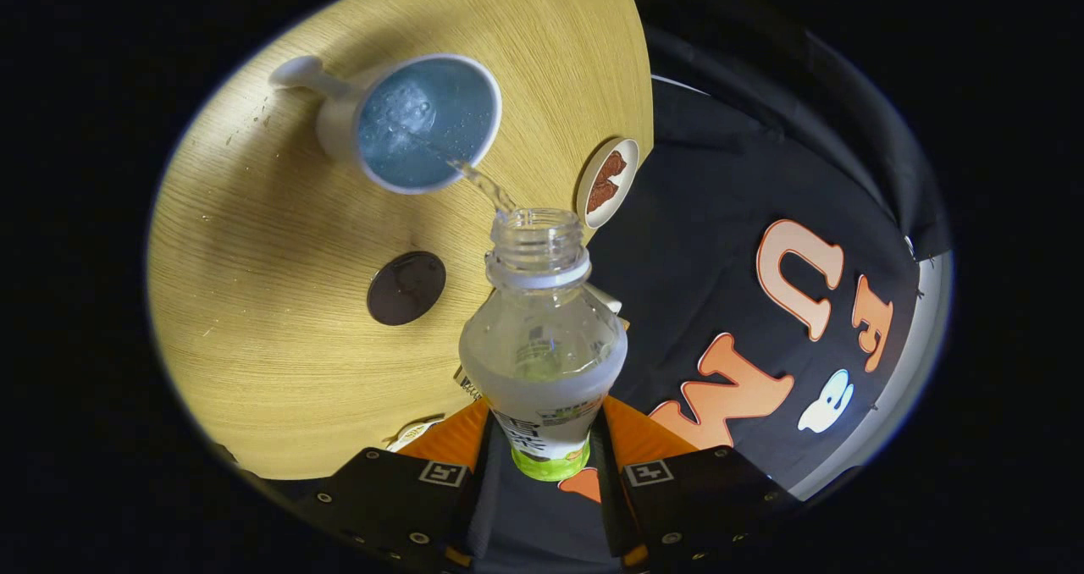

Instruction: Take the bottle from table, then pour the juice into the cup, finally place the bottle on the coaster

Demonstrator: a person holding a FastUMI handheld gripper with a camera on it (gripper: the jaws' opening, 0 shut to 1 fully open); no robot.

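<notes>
The gripper point(542, 438) squeezes the bottle point(542, 345) between its 2 fingers. Juice streams into the cup point(423, 125) just beyond them. Tip too far and juice could miss, splashing the table point(279, 371).

The gripper point(542, 460) clamps both fingers on the labelled lower body of a clear plastic bottle point(542, 345), which is uncapped and tipped forward. A thin clear stream point(483, 183) runs from its open neck into the white mug point(406, 125), whose interior is blue and holds bubbling liquid. The mug stands on a round wooden table point(279, 328). A dark round coaster point(406, 288) lies between mug and fingers. A small white dish of brown pieces point(608, 183) sits at the table's right edge.
</notes>
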